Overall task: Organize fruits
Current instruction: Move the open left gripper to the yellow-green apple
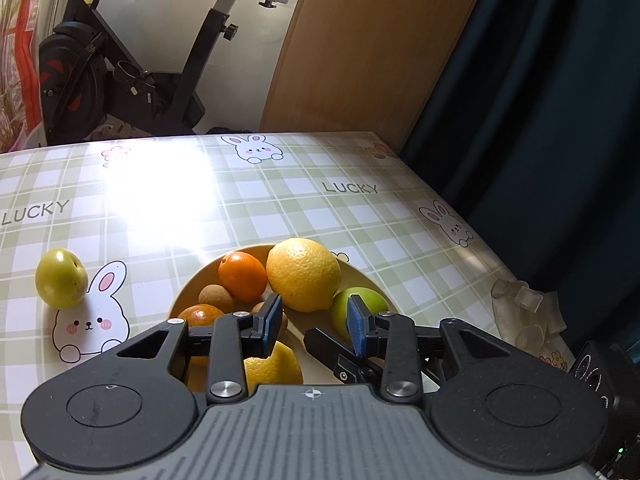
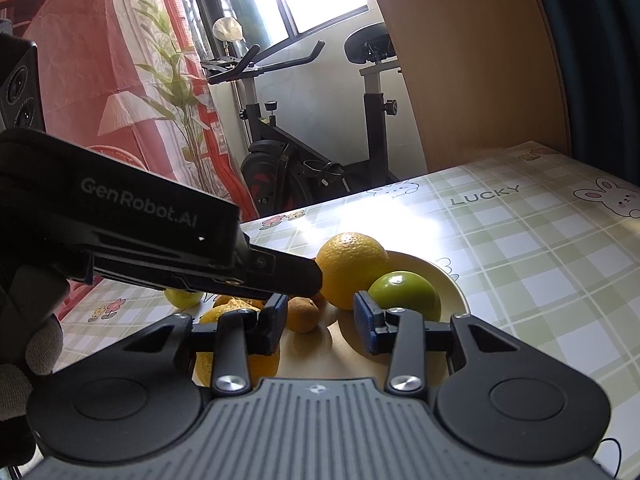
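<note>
A cream plate (image 1: 185, 294) on the checked tablecloth holds a large yellow citrus (image 1: 303, 274), a mandarin (image 1: 242, 276), a green lime (image 1: 374, 300), a lemon (image 1: 276, 368) and small brown fruits (image 1: 216, 299). A green fruit (image 1: 60, 278) lies alone on the cloth, left of the plate. My left gripper (image 1: 314, 326) hovers over the plate, open by a narrow gap with nothing in it. My right gripper (image 2: 322, 324) is open too, low over the plate (image 2: 456, 288), with a brown fruit (image 2: 303, 314) just beyond its pads and the lime (image 2: 404, 294) past its right pad.
The left gripper's housing (image 2: 160, 224) crosses the right wrist view from the left, with a gloved hand (image 2: 36, 336) under it. A clear plastic piece (image 1: 528, 312) lies near the table's right edge. An exercise bike (image 1: 120, 80) and a wooden panel (image 1: 360, 40) stand behind the table.
</note>
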A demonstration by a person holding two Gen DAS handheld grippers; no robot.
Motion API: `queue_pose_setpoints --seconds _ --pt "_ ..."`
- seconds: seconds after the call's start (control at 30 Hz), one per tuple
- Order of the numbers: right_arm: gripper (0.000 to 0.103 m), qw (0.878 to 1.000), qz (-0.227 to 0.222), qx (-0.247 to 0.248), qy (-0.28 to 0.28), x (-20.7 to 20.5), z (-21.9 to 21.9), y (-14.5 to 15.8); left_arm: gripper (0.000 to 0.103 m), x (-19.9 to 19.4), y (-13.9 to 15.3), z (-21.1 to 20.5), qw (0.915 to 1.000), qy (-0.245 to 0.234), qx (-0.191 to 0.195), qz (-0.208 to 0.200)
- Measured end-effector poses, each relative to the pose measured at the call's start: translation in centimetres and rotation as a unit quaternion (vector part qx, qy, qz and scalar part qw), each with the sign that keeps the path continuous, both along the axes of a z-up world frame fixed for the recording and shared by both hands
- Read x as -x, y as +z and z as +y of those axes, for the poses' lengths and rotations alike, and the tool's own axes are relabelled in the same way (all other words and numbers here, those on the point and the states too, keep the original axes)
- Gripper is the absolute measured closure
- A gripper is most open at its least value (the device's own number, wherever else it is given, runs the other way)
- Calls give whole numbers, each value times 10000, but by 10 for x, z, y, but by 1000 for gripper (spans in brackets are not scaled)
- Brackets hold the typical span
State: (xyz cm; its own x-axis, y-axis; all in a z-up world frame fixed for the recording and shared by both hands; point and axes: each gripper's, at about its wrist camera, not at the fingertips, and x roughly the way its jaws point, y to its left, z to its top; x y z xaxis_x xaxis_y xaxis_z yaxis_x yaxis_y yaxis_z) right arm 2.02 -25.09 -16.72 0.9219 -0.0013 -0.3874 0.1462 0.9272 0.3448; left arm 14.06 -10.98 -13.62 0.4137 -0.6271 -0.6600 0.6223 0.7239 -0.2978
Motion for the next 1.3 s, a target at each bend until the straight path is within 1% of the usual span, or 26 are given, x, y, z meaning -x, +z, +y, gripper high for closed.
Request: queue_pose_setpoints --seconds 0.17,0.33,0.43,0.53,0.67,0.8,0.87,1.0,1.13,1.2,1.3 --pt "62 10000 -1 32 -19 -1 1 1 66 -10 13 38 9991 394 40 -165" --pt "62 9999 64 38 -108 -2 2 4 66 -29 27 89 9954 919 98 -245" --pt "62 9998 34 -136 -134 -5 5 9 66 -41 37 117 9924 1166 28 -395" --pt "62 9999 -133 -17 -7 -8 19 21 66 -52 44 137 9893 1379 31 -481" --pt "62 9990 -333 97 278 -20 51 35 66 -62 48 157 9855 1605 61 -549" --pt "61 9963 -377 328 701 -47 91 39 66 -74 43 171 9836 1726 53 -525" --pt "61 9955 -360 383 790 -63 108 38 66 -79 39 178 9835 1752 68 -453" --pt "60 9947 -228 608 793 -94 133 28 65 -90 26 187 9839 1762 189 -212" --pt "53 9932 30 926 700 -123 149 14 64 -98 13 187 9836 1774 319 -64" --pt "46 9920 113 1061 676 -131 154 10 63 -102 7 187 9833 1791 330 -8" --pt "45 9908 285 1169 622 -142 158 0 60 -110 -2 185 9836 1756 392 93"
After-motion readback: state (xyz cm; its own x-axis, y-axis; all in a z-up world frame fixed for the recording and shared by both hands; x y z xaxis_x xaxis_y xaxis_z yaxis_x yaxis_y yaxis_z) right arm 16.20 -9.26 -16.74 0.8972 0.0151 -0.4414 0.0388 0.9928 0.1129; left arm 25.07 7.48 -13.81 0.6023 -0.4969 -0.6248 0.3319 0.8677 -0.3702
